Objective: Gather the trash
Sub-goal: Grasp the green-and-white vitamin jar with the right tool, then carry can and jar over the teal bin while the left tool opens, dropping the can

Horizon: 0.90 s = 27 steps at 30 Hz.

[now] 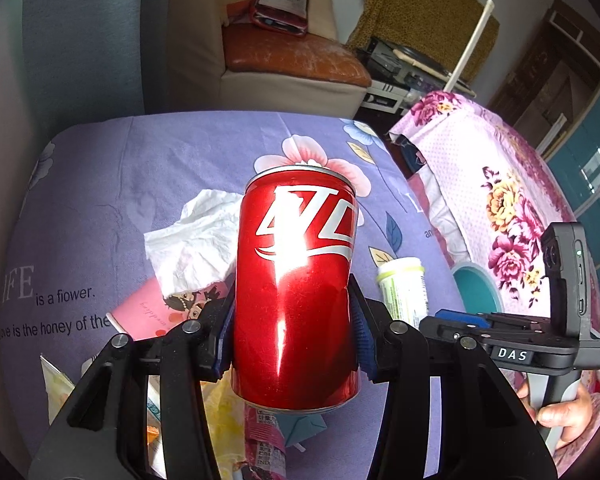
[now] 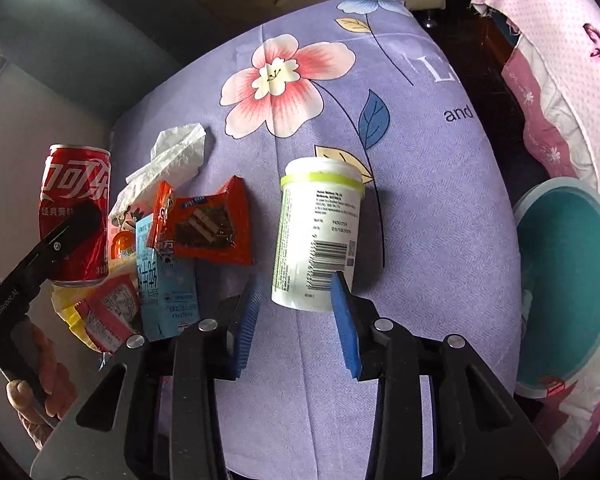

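My left gripper (image 1: 294,332) is shut on a red cola can (image 1: 296,288) and holds it upright above the purple floral cloth; the can also shows in the right wrist view (image 2: 76,216). My right gripper (image 2: 296,320) is open, its blue pads either side of the base of a white bottle with a green band (image 2: 318,236); the bottle also shows in the left wrist view (image 1: 402,284). A crumpled white tissue (image 1: 192,244), an orange snack wrapper (image 2: 208,224), a blue carton (image 2: 166,280) and other wrappers lie on the cloth.
A teal bin (image 2: 568,288) stands at the right, beside the purple cloth (image 2: 400,128). A pink floral blanket (image 1: 500,184) lies to the right. A sofa with a brown cushion (image 1: 292,52) stands behind.
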Motion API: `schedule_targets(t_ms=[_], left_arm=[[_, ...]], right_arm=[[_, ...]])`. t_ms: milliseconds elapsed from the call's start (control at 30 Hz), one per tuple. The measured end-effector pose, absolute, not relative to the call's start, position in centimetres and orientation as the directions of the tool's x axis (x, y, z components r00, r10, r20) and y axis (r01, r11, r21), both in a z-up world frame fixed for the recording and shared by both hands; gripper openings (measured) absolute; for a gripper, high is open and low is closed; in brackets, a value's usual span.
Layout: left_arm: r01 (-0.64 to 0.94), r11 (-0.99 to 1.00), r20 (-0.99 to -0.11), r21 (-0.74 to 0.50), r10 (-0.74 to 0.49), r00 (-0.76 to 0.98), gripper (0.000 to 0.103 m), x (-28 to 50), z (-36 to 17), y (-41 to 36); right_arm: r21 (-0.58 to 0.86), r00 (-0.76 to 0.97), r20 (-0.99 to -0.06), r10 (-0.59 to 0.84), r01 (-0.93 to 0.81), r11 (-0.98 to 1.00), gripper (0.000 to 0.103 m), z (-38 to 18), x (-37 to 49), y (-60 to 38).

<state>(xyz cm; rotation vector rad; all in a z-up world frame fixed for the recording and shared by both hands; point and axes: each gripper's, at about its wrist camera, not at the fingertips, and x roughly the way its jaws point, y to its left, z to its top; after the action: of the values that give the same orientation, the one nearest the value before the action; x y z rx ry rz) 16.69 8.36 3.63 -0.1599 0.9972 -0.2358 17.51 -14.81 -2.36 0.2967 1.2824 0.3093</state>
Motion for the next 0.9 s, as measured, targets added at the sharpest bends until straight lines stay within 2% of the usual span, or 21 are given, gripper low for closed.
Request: schedule_targets(t_ms=[33,67,300,367,533,900], left_arm=[[0.116,0.965,-0.810,-0.234,-0.260,0.525,0.049,16.8,3.7,8.6],[0.112,0.967,-0.812,-0.230,-0.254,0.526,0.049,17.0,3.8,8.7],[0.104,0.967,-0.821,-0.234,-0.254,0.512,0.049,17.6,3.4,8.9],[0.108,0.965,-0.824,-0.238,-0.259,0.504,0.049,17.6,3.1,8.5],[0.150,0.960,-0.826,-0.236,-0.279,0.490,0.049,17.0,3.2,6.4],[0.283,0.933,-0.849,-0.222,-0.327,0.415,0.049,15.2,1.8,-2.6]], right_arm=[[0.366,0.263,-0.891,0.370,-0.066,0.928,0.054,-2.2,18.0,-14.7],[0.349,0.265,-0.897,0.354,-0.069,0.935,0.055,-2.3,18.5,-14.5],[0.314,0.225,-0.922,0.315,-0.042,0.949,0.055,-5.2,21.2,-13.9],[0.323,0.232,-0.918,0.323,-0.038,0.946,0.048,-5.7,21.3,-14.1],[0.346,0.277,-0.895,0.350,-0.063,0.936,0.048,-3.9,19.2,-15.2],[0.394,0.385,-0.847,0.365,-0.004,0.919,0.048,-0.9,14.0,-22.4]])
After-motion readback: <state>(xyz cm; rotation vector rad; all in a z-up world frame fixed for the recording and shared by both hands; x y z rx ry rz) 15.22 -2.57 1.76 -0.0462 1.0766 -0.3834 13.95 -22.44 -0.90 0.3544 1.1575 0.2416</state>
